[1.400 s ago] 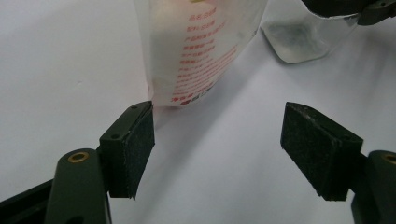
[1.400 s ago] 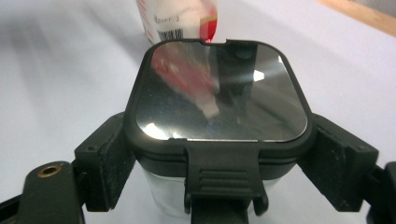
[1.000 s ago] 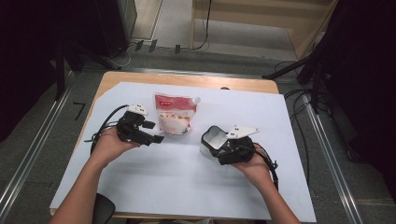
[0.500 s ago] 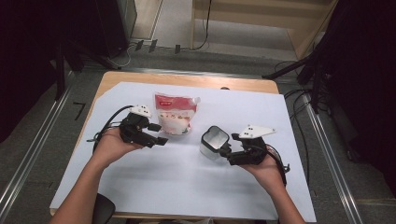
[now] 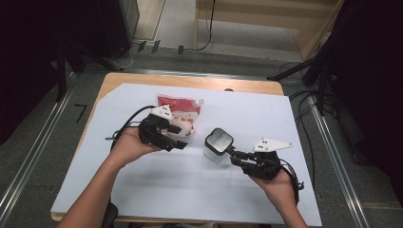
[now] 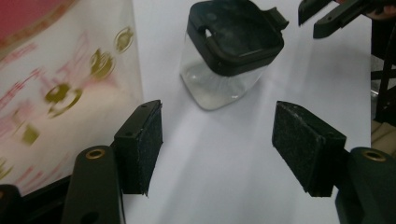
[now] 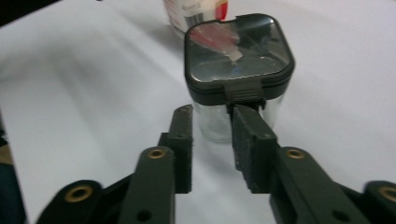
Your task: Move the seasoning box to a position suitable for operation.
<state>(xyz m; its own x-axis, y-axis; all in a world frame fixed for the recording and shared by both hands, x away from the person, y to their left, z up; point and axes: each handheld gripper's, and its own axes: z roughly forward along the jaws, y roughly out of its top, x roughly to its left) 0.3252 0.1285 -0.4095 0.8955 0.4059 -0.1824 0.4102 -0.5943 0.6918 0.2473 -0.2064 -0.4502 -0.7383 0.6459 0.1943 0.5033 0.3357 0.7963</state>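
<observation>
White paper covers the table (image 5: 119, 80). Beside the jar (image 5: 218, 145), the right gripper (image 5: 234, 156) is nearly closed, empty; left gripper (image 5: 178, 142) gapes. Pinch the latch (image 7: 243, 89) squarely.

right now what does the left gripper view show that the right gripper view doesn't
Left gripper view alone: the printed front of the pouch at close range, the left gripper with its jaws wide open, and the right gripper's tips beyond the jar.

Right gripper view alone: the tab on the lid's near edge, with the right gripper's narrowly parted jaws just below it, and a reflection in the glossy lid top.

Both: the clear jar with its black lid, upright on the white sheet.
</observation>
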